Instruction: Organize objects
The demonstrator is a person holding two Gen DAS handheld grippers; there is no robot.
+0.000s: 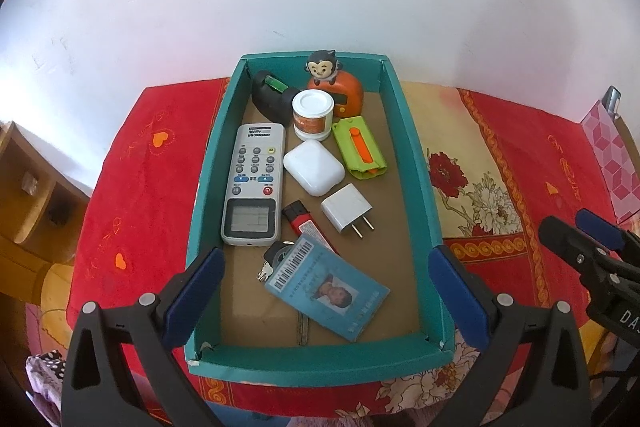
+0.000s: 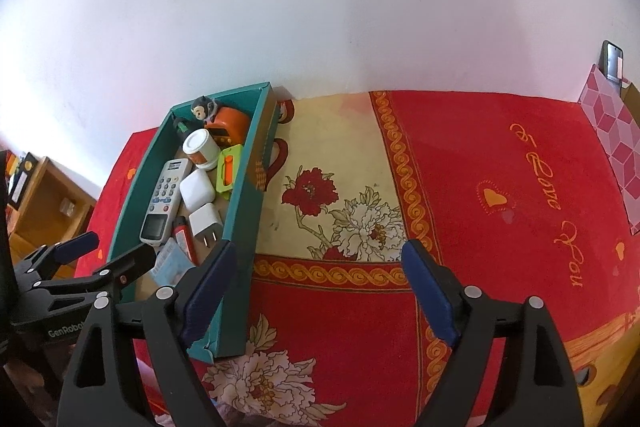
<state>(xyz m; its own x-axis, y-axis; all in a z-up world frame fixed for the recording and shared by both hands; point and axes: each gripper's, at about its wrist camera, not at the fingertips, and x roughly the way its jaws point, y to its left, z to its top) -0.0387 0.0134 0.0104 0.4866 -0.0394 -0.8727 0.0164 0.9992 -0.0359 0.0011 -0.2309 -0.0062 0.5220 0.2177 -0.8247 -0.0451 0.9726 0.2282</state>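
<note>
Resting near the table's far edge against the wall, the teal box (image 1: 404, 131) holds a remote (image 1: 254, 183), white case (image 1: 314, 167), charger plug (image 1: 347, 208), lighter (image 1: 306, 223), ID card (image 1: 332, 287), jar (image 1: 313, 115), green cutter (image 1: 360, 149) and monkey clock (image 1: 334, 83). The left claw (image 1: 326, 291) gapes wide above the box's near end, empty. The right claw (image 2: 318, 291) stands wide over the red floral cloth (image 2: 480, 167), gripping nothing.

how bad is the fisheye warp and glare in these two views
Left wrist view: the teal cardboard box bulges and tapers toward the wall, corners vignette black, contents stay sharp. Right wrist view: the white wall is washed out, the red floral cloth curves at its far edge.
</note>
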